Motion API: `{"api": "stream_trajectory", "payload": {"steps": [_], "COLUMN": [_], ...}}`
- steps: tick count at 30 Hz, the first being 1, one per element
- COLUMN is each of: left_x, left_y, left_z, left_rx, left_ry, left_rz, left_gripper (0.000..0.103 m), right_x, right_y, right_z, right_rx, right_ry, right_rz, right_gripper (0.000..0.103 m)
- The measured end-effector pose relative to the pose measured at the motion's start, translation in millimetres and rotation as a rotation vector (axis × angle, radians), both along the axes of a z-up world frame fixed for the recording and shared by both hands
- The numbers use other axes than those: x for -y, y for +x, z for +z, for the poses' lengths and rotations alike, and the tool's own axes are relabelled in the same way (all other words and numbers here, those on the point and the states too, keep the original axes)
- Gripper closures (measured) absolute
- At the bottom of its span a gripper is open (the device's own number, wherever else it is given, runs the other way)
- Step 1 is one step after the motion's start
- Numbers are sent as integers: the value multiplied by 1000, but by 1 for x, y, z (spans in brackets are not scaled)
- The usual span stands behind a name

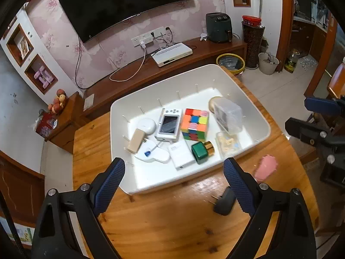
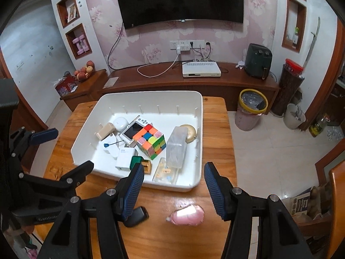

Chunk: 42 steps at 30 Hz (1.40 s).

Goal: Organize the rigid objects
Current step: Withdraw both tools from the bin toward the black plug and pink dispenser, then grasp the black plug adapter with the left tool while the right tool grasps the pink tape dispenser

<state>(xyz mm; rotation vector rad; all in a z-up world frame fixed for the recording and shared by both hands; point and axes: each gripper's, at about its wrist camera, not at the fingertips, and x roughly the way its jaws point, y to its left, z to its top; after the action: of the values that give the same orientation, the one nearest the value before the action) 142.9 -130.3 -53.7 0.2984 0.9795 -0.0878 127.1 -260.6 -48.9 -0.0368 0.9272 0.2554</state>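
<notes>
1. Left gripper (image 1: 174, 182), left wrist view: jaws spread wide, nothing between the blue pads; it hangs above the near edge of the white bin (image 1: 262, 116) and the wooden table (image 1: 163, 224).
2. Same view, outside the bin: black plug adapter (image 1: 224, 202) on the table just inside the right-hand finger, prongs pointing left. Pink oval object (image 1: 265, 168) lies further right, long axis running up-right; blurred, type unclear.
3. Same view, in the bin: Rubik's cube (image 1: 195, 124) near centre; white handheld device (image 1: 168, 125) just left of it, long axis toward the far wall of the bin. White box (image 1: 180, 154) and green bottle with gold cap (image 1: 202, 151) nearer the front, cap pointing right. Clear plastic box (image 1: 229, 116) tilted at right.
4. Same view: right gripper seen at the right edge, apart from everything on the table.
5. Right gripper (image 2: 173, 176), right wrist view: jaws partly open, empty, over the bin's near rim (image 2: 172, 187).
6. Same view: pink object (image 2: 188, 214) on the table between the fingers' lines, below them, long axis roughly left-right. Plug adapter (image 2: 138, 215) partly hidden behind the left-hand finger.
7. Same view: cube (image 2: 151, 143) mid-bin; clear box (image 2: 176, 149) right of it, long axis near-to-far, leaning.
</notes>
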Motion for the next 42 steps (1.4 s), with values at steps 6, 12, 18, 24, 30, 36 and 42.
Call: {"api": "stream_trajectory", "payload": {"steps": [6, 12, 18, 24, 30, 36, 42], "left_x": [11, 9, 7, 6, 13, 5, 2], "left_y": [-22, -39, -41, -34, -22, -22, -23], "left_z": [-8, -38, -77, -102, -134, -158, -161], "left_rx": [-41, -90, -183, -220, -296, -356, -340], "left_ry": [-49, -95, -157, -254, -290, -367, -393], "left_rz": [43, 141, 255, 421, 535, 661, 715], "left_gripper": [9, 9, 9, 9, 10, 10, 11], "right_x": [12, 23, 30, 29, 38, 56, 59], "right_y": [-21, -32, -35, -33, -26, -19, -21], "right_z": [-9, -46, -91, -125, -150, -159, -163], "right_rx": [4, -56, -131, -163, -221, -276, -293], "right_ry": [-24, -32, -14, -38, -13, 126, 183], "right_rz": [15, 20, 19, 52, 17, -86, -110], "right_gripper": [41, 41, 41, 41, 41, 41, 41]}}
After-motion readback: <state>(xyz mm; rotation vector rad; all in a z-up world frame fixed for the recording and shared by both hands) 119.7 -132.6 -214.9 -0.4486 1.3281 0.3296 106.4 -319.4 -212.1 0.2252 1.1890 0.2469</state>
